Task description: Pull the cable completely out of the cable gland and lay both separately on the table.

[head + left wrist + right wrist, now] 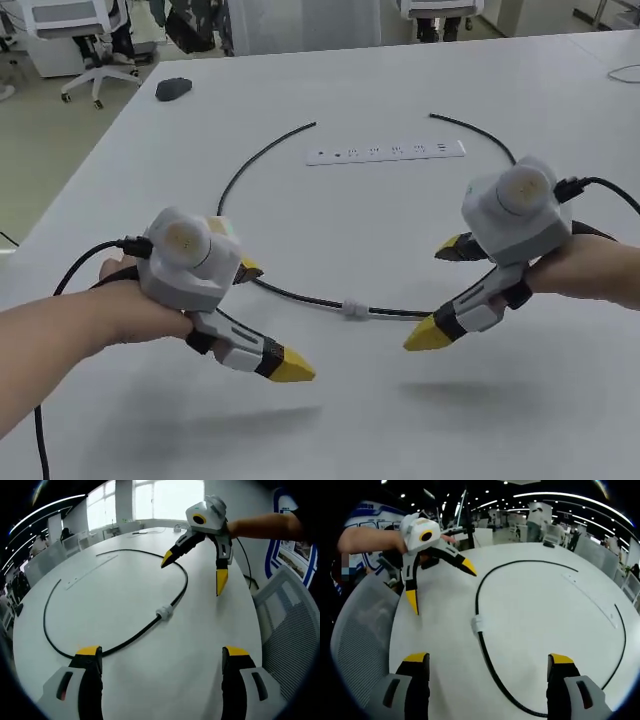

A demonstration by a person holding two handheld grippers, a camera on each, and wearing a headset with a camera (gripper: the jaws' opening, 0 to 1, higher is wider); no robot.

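A long black cable (235,185) lies in a wide loop on the white table (330,420). A small white cable gland (354,309) sits threaded on its near stretch. My left gripper (270,318) hovers open just left of the gland, and my right gripper (437,292) hovers open just right of it, over the cable. Neither holds anything. In the left gripper view the gland (164,612) lies ahead of the open left gripper (162,652), with the right gripper (193,571) beyond. The right gripper view shows the gland (477,624) ahead of the right gripper (488,658) and the left gripper (440,585) opposite.
A white power strip (385,153) lies inside the loop at the back. A dark mouse (173,88) rests near the far left edge. Office chairs (85,40) stand beyond the table. A grey mesh chair (295,625) is at the near edge.
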